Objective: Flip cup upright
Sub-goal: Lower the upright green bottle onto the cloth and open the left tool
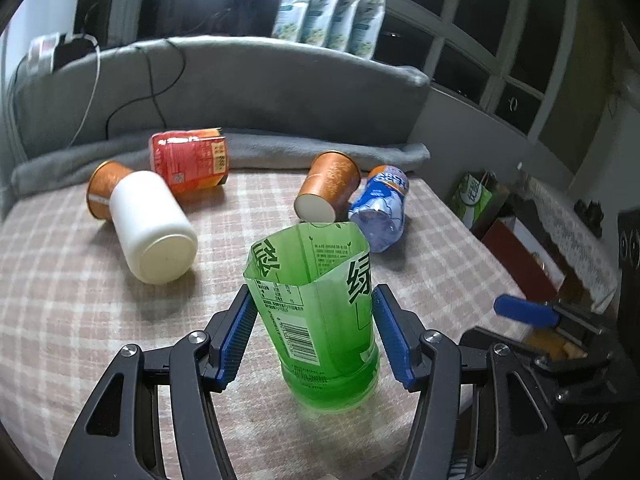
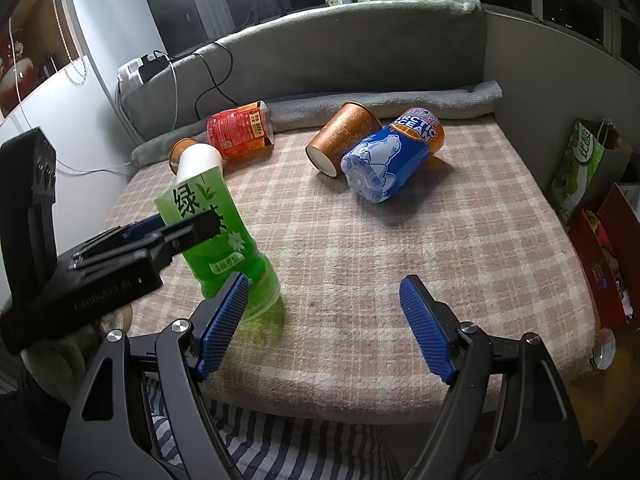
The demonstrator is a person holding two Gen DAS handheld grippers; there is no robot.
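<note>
The checked blanket point(image 2: 360, 248) is seen spread over a cushioned seat, with a grey backrest point(image 2: 320, 48) along its 12 o'clock edge and a rolled grey towel point(image 2: 400, 100) laid at the foot of that backrest. Five cut-bottle and paper cups are shown on the blanket. The green cup point(image 1: 316, 312) (cut from a tea bottle, printed label intact) is stood upright near the front edge with its open mouth up, at 10 o'clock from the right claw point(image 2: 324, 320) in the right wrist view. It is flanked by the blue pads of the left claw point(image 1: 316, 336), which are parted about it; a narrow gap appears at either side, though contact at the pads cannot be ruled out. The right claw is held wide open over bare blanket, nothing lying between its pads. The white cup point(image 1: 150, 228) is laid on its side at 10 o'clock from the green cup, an orange paper cup point(image 1: 102, 192) being nested behind it. The red cup point(image 1: 188, 164) lies on its side against the towel. A second orange paper cup point(image 1: 326, 188) and the blue cup point(image 1: 380, 208) (marked ARCTIC OCEAN) lie touching at 1 o'clock.
</note>
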